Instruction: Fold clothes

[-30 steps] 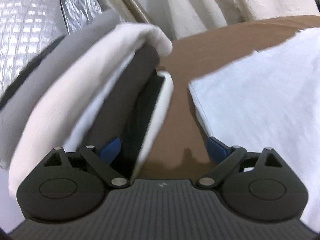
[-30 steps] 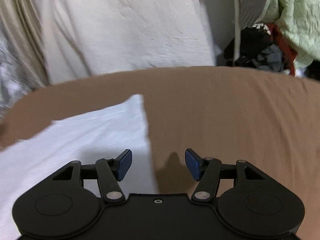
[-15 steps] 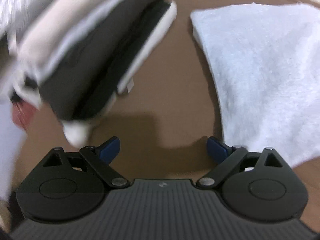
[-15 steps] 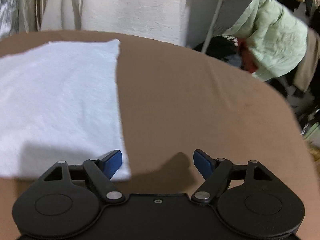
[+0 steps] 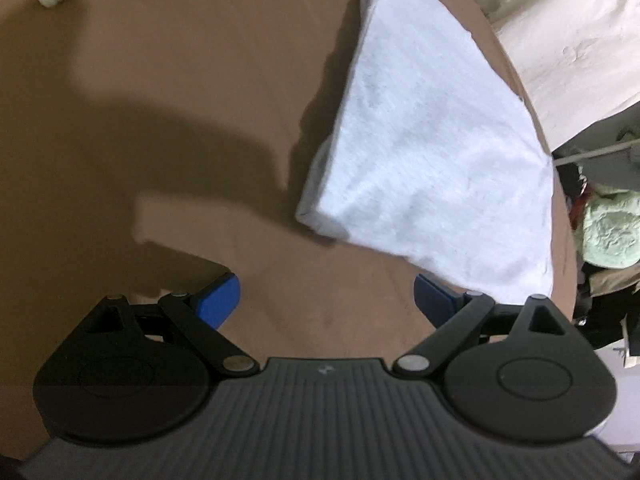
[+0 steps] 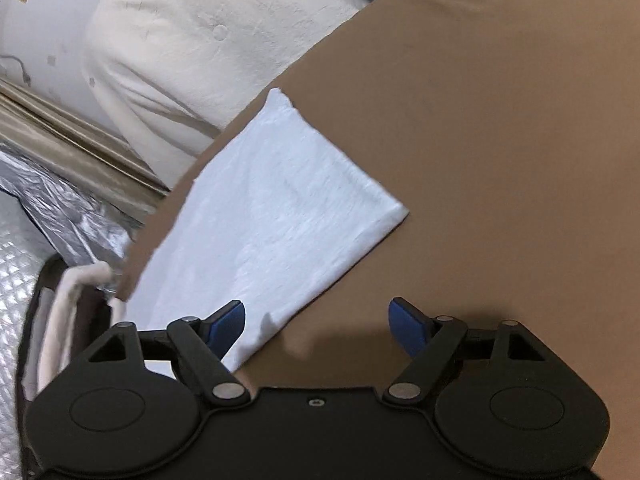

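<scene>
Your left gripper (image 5: pixel 327 298) hung over the brown worktop (image 5: pixel 180 120), fingers (image 5: pixel 220 298) spread wide with nothing between them. The folded white cloth (image 5: pixel 432 152) lay flat on the worktop, ahead and to the right of that gripper; its near edge ran just past the right finger, contact not clear. Your right gripper (image 6: pixel 318 326) had just been opening and stood wide, empty; its left finger (image 6: pixel 228 322) sat over the cloth's (image 6: pixel 272 224) near corner, its right finger over bare worktop (image 6: pixel 500 140). A cream padded cushion (image 6: pixel 208 48) stood beyond the far edge.
</scene>
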A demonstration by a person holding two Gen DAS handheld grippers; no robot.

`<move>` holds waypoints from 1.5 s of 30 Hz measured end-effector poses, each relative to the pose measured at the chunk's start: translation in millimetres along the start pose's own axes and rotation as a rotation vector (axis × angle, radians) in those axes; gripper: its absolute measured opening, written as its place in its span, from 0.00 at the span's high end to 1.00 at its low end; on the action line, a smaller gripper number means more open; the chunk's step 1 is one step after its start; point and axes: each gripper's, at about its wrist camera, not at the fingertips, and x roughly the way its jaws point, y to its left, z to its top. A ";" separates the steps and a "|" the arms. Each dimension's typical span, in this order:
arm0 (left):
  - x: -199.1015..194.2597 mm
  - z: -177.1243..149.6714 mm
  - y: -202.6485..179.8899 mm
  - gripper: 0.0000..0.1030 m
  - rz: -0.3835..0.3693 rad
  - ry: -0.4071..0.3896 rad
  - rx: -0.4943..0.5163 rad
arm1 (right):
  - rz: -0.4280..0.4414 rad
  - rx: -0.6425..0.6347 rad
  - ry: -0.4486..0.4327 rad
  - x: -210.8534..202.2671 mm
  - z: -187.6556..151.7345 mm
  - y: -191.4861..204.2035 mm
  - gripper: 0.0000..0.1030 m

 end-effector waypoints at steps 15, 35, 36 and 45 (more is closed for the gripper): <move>15.0 1.2 -5.5 0.97 -0.034 -0.298 -0.041 | -0.132 -0.099 -0.250 21.9 23.0 26.3 0.96; 21.3 9.4 10.6 0.73 -0.227 -0.113 -0.021 | 0.069 0.119 -0.101 0.8 -25.4 -25.7 0.61; 24.5 9.1 7.3 0.91 -0.191 -0.101 0.021 | 0.082 0.127 -0.103 2.5 -30.3 -28.7 0.61; 11.5 -4.2 -29.1 0.93 -0.134 -0.208 0.215 | 0.021 0.014 -0.091 24.6 1.6 -13.3 0.51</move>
